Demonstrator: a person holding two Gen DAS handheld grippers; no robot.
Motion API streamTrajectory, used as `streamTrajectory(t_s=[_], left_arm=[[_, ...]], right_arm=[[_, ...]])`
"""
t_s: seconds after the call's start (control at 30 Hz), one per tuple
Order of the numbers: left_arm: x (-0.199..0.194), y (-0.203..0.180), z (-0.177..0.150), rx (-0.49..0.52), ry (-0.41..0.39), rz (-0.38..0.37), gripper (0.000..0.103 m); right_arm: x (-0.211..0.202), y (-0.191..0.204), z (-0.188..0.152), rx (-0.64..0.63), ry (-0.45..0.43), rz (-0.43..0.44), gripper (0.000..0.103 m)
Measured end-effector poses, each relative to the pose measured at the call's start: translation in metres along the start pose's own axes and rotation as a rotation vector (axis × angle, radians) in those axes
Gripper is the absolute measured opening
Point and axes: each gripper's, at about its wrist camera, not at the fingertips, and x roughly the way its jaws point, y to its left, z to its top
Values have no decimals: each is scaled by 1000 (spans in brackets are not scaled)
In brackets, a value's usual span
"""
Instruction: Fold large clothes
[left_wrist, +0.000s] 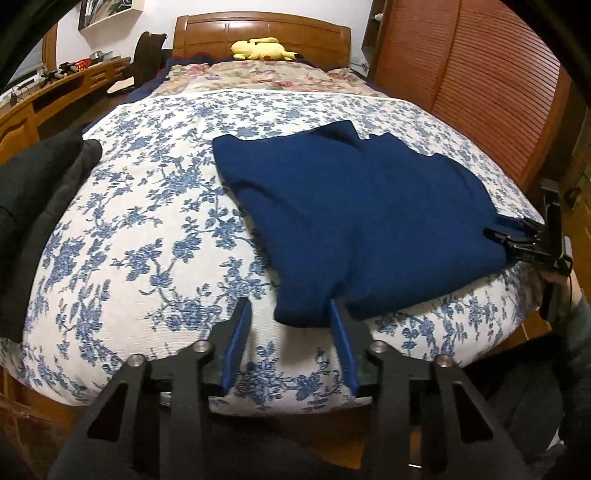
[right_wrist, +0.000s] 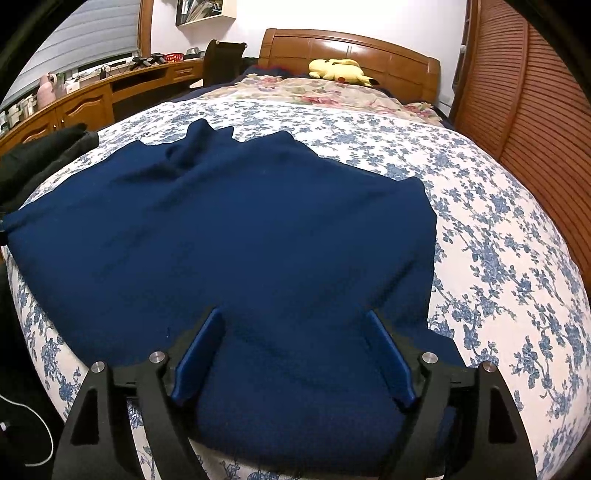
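Navy garment (right_wrist: 229, 240) was spread flat on the bed (right_wrist: 498, 229), near its foot edge. Left claw (left_wrist: 291, 314) was held wide at the garment's near corner, gripping nothing. Right claw (right_wrist: 293, 325) was held wide over the hem, cloth beneath its fingers, not pinched.

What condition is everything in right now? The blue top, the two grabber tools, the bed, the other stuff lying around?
Navy garment: partly folded, lying flat on the bed.
Left gripper: open, at the garment's near edge, holding nothing.
Right gripper: open, over the garment.
Bed cover: spread out, floral.
Black clothes: heaped at the bed's left edge.
Yellow plush toy: lying by the headboard.
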Motion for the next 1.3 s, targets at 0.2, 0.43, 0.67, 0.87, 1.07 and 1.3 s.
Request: streamTrajectory(t_s=[0.2,0.43,0.67,0.87,1.07,1.3], left_arm=[[-6,-15,11,8,-31,-11,15],[-34,-72,55,127,-148,24,12],[-32,-161,101,302,-192,-8,11],[-3,-258,126,441,-180,-128,10],[28,-309,122,487,-117,-236,10],[28,-290,119,450,-88,-212,18]], right_arm=[[-3,-3,-3,13,-3,23,82],[-15,-12,-9,20,-17,45,82],[-36,-41,-30,72,-45,31,82],[-55,-76,-42,162,-51,43,82],[-62,-80,-40,163,-54,-4,82],[-62,-73,-30,158,-62,-13,82]])
